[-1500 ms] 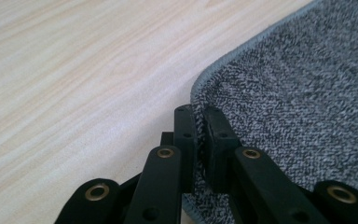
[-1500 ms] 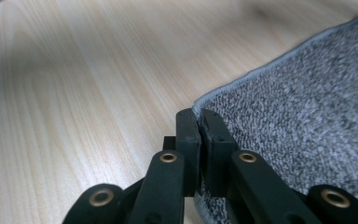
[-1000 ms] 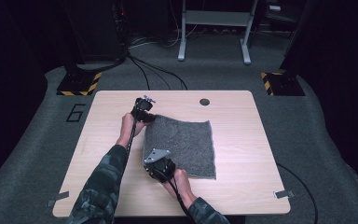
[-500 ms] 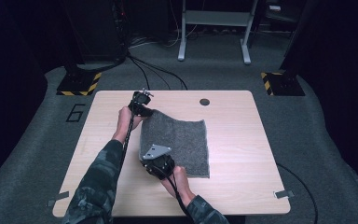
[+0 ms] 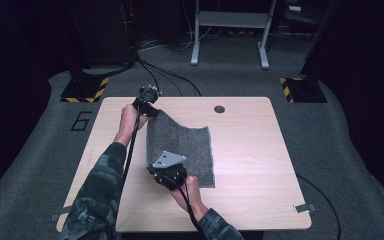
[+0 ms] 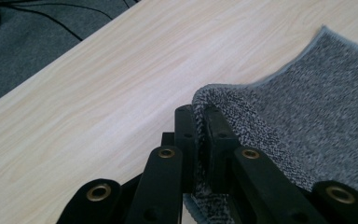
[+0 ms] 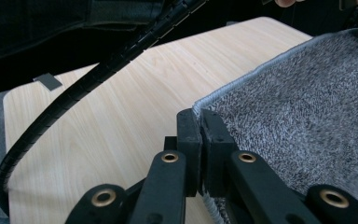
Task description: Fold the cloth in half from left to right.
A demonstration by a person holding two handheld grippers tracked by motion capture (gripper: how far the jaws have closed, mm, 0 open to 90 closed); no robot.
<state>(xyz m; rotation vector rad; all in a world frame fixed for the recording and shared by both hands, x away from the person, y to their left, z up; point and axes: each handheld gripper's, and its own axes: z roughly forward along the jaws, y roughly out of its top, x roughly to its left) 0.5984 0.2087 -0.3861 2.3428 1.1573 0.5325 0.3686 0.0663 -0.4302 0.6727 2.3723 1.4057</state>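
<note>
With the left gripper [image 5: 152, 111] clamped on the far-left corner and the right gripper [image 5: 166, 172] on the near-left corner of the grey towel [image 5: 187, 150], its left edge hangs above the counter [image 5: 260, 150], its right part flat there: next, probably fold it rightward.

Both grippers rise from the table [image 5: 260, 165] between the earlier pictures and now. The left gripper [image 5: 149, 106] lifts the far-left corner of the grey cloth [image 5: 190, 150]; the right gripper [image 5: 164, 172] lifts the near-left corner. The cloth's left edge — flat a second ago — now hangs raised between them, and the cloth slopes down toward its right side.
</note>
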